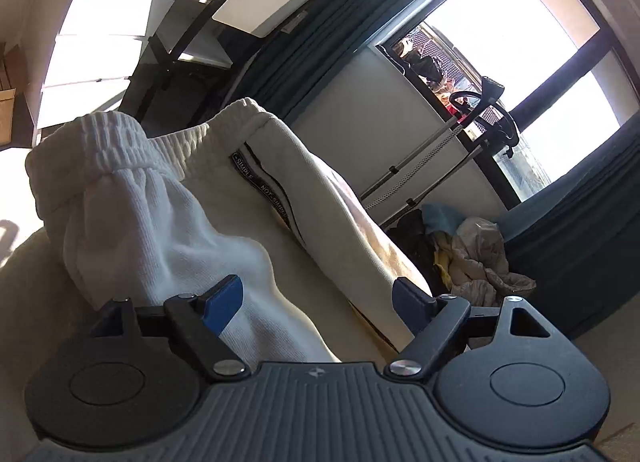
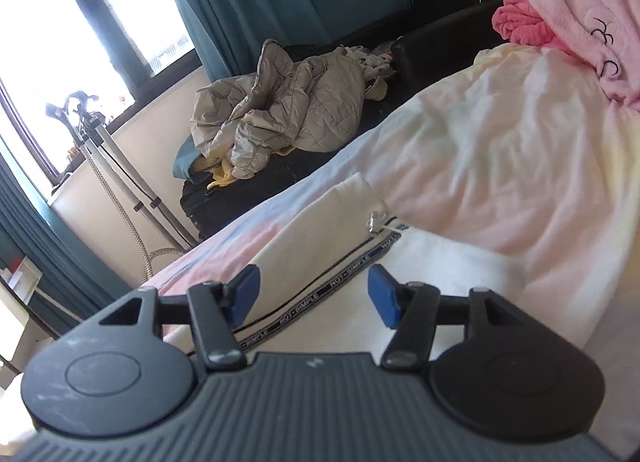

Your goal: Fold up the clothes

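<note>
A white knit garment point(image 1: 168, 221) with a ribbed elastic band and a black "NOT-SIMPLE" zipper tape lies bunched on the bed. In the left wrist view its ribbed end stands up just ahead of my left gripper point(image 1: 318, 304), which is open with cloth lying between the blue pads point(image 1: 224, 302). In the right wrist view the same garment point(image 2: 320, 238) lies flat with the zipper tape and a metal zipper pull point(image 2: 375, 221) running ahead. My right gripper point(image 2: 314, 296) is open just above the tape and holds nothing.
The bed is covered by a pale pink and white blanket point(image 2: 500, 149). Pink plush robes point(image 2: 580, 17) lie at its far right. A beige quilted jacket point(image 2: 280, 109) lies on a black sofa beside the bed. A garment steamer stand point(image 2: 104, 157) and teal curtains point(image 2: 240, 1) stand by the window.
</note>
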### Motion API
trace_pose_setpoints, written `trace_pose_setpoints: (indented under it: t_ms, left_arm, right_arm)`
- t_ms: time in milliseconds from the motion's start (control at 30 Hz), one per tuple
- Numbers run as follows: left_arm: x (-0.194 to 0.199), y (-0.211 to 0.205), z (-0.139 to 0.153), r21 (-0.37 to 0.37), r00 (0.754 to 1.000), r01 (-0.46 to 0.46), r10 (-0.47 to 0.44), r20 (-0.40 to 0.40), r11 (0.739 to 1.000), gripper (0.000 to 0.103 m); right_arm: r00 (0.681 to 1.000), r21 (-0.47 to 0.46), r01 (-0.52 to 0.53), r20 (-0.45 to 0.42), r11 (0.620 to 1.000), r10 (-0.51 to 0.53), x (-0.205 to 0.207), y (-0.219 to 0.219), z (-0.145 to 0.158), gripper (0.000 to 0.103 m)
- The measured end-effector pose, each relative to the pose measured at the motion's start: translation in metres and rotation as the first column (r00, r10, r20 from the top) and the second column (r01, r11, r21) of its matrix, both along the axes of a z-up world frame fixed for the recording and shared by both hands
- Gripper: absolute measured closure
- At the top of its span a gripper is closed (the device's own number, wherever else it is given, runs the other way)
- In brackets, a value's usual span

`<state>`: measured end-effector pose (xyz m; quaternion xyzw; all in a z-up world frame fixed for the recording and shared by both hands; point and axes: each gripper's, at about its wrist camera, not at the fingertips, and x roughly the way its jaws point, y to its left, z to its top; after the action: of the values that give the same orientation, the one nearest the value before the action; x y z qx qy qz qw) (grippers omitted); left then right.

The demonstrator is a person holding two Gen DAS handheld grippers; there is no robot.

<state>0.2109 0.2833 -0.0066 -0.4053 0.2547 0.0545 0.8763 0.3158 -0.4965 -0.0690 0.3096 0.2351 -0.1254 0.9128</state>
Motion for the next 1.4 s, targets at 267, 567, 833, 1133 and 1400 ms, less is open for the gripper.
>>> trace_pose_setpoints:
  t_ms: [267,567,833,1133,1400]
  left_arm:
    - [-0.063,0.027,-0.027,-0.123,0.990,-0.113,0.101,-0.101,0.986,0.019]
    - [-0.013,0.035,-0.059,-0.151,0.988,-0.136,0.123,-0.091,0.979,0.021]
    - [0.021,0.025,-0.053,0.006,0.983,-0.173,0.173,-0.067,0.985,0.058]
    - [-0.004,0.021,0.031,-0.004,0.989,-0.144,0.144,0.029,0.990,0.082]
    - [-0.080,-0.001,0.060,-0.034,0.999,-0.043,0.044,0.019,0.998,0.081]
  right_arm:
    - [0.999,0.306,0.032,-0.017,0.952,-0.028,-0.079,-0.018,-0.025,0.027]
    - [0.999,0.400,0.030,-0.030,0.916,-0.020,-0.046,-0.033,-0.056,0.027]
    - [0.995,0.190,0.088,-0.072,0.978,-0.076,-0.004,-0.033,-0.059,0.077]
    - [0.984,0.062,0.139,0.102,0.988,-0.145,-0.032,-0.020,0.024,0.095]
    - [0.960,0.186,0.234,0.112,0.954,-0.257,-0.129,-0.060,0.056,0.095]
